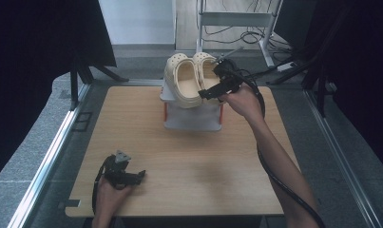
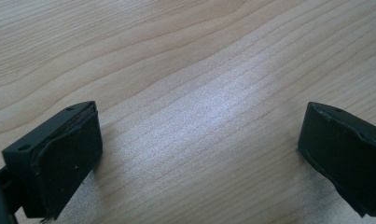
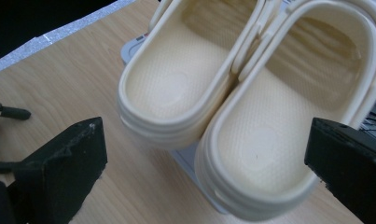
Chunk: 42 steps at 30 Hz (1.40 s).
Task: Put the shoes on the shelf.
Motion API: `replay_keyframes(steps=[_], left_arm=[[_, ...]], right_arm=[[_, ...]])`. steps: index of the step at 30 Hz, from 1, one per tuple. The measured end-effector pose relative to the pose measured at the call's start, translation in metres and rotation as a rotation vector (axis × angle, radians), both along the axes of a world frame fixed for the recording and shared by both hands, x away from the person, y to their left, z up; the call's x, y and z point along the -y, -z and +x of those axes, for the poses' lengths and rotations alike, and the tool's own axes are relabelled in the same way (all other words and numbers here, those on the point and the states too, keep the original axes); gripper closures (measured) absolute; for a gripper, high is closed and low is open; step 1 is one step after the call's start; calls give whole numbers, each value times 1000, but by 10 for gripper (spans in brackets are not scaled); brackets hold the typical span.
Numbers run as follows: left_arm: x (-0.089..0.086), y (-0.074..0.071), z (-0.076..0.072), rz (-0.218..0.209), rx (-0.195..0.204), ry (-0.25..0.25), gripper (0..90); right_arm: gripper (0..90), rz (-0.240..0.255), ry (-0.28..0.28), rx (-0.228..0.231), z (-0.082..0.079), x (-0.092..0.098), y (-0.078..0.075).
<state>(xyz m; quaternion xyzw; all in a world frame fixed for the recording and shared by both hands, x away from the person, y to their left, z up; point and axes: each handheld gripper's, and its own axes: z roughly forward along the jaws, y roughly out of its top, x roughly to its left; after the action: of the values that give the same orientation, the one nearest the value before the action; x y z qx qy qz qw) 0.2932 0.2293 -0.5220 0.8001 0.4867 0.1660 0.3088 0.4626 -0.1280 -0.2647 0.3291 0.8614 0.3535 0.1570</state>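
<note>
While the left gripper (image 1: 140,175) rests low at about seven o'clock on the table (image 1: 189,156), its jaws stand wide apart over bare wood with nothing between them. At twelve o'clock, on a small white stand (image 1: 193,116) by the far edge, sit two cream clogs side by side, touching along their inner edges: the left clog (image 1: 185,81) and the right clog (image 1: 207,71), heels toward the person. The right gripper (image 1: 204,93) hovers at the right clog's heel, jaws spread as wide as they go; its own view shows that heel (image 3: 260,163) between the two black jaws, though I cannot quite tell whether either pad brushes the rim, and they seem clear of it.
</note>
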Motion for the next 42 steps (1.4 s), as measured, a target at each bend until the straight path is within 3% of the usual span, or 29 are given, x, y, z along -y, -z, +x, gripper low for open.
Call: replay_keyframes(steps=[10, 27, 35, 42], left_arm=[[0, 0, 0, -1, 0, 1, 0], [0, 0, 0, -1, 2, 0, 0], [0, 0, 0, -1, 2, 0, 0], [0, 0, 0, 0, 2, 0, 0]], right_arm=[[0, -4, -18, 9, -20, 24, 5], [0, 33, -19, 16, -47, 68, 25], [0, 51, -3, 3, -59, 93, 42], [0, 35, 12, -7, -73, 111, 65]])
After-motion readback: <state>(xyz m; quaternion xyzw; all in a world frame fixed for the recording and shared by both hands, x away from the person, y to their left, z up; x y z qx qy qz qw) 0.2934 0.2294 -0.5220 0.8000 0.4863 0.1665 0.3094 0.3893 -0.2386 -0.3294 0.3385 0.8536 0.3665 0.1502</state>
